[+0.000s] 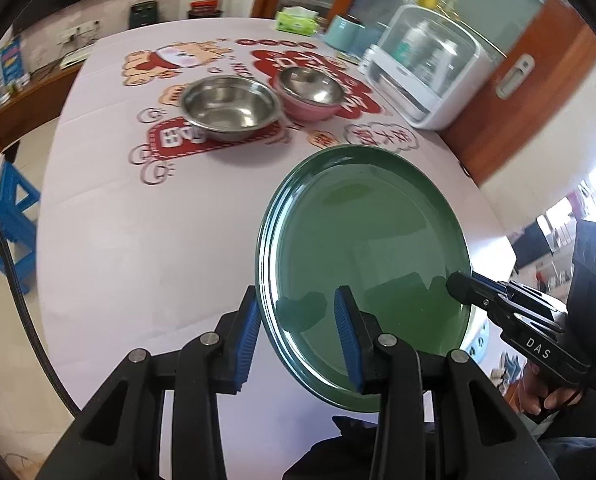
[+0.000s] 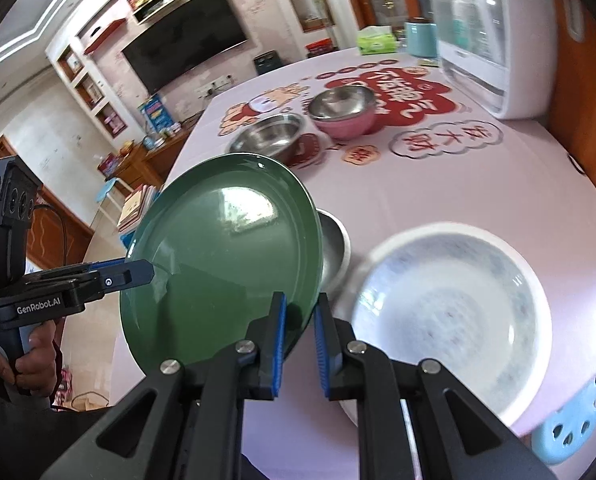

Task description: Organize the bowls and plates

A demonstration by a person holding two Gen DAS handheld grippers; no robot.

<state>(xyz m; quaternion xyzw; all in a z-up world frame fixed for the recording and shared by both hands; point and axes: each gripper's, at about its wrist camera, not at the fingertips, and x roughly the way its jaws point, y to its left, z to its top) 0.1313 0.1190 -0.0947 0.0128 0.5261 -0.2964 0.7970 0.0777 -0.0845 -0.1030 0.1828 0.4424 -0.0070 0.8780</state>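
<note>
A green plate [image 1: 372,240] is held tilted above the table's near edge; it also shows in the right wrist view [image 2: 217,256]. My left gripper [image 1: 298,316] straddles its near rim, with a gap showing beside the blue pads [image 1: 346,332]. My right gripper [image 2: 300,316] is shut on the plate's opposite rim; it also shows in the left wrist view [image 1: 458,284]. A steel bowl [image 1: 229,106] and a pink bowl [image 1: 310,94] with a steel lining stand farther back. A white patterned plate [image 2: 450,312] lies on the table by the right gripper. A steel dish [image 2: 334,248] sits partly hidden behind the green plate.
The table [image 1: 137,220] has a pale cloth with red prints. A white appliance [image 1: 430,64], a teal canister [image 1: 342,32] and a green tissue box [image 1: 298,20] stand at the far right. A blue stool [image 1: 5,216] is left of the table, a light-blue stool [image 2: 570,428] near right.
</note>
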